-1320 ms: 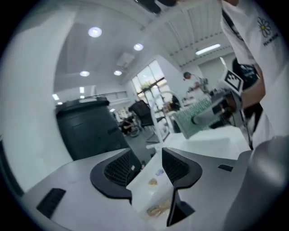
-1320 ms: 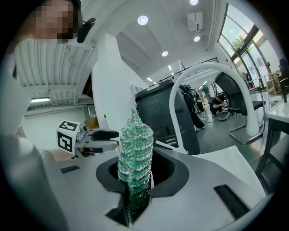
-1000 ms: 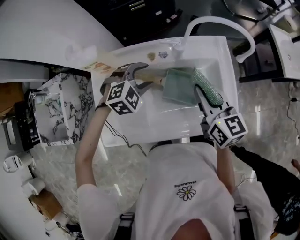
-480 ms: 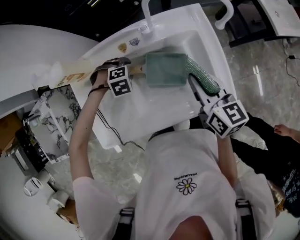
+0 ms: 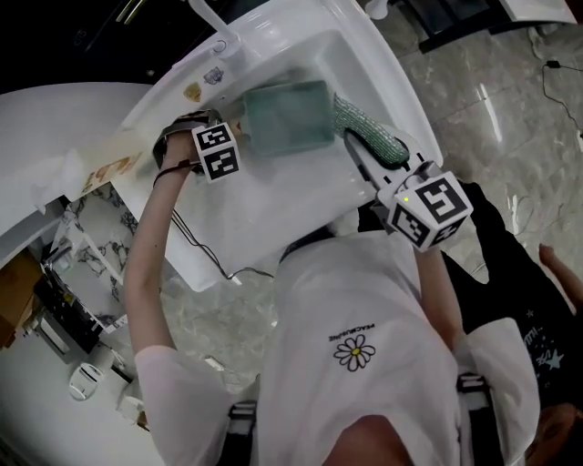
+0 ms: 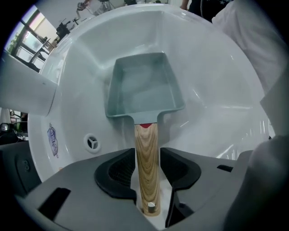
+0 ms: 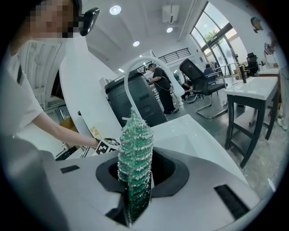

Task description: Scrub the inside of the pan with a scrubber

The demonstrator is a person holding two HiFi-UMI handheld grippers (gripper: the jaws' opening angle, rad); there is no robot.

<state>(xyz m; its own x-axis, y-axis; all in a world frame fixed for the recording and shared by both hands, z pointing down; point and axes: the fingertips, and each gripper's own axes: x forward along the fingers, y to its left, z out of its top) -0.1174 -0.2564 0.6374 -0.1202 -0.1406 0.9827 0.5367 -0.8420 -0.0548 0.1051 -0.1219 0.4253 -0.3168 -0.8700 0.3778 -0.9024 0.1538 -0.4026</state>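
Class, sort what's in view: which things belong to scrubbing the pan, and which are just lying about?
Job: pan; scrubber, shut in the right gripper; left gripper, jaws just closing round the pan's handle, not yet gripping; sink holding the pan.
Lying about: tap, black bin, chair, table.

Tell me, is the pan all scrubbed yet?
Not yet. Done: the pan lies in the sink, and the right gripper is shut on the green scrubber. Happening now: the left gripper has just been closing its fingers around the pan's wooden handle, not clearly squeezing it yet. Left: all the scrubbing; the scrubber is not inside the pan.
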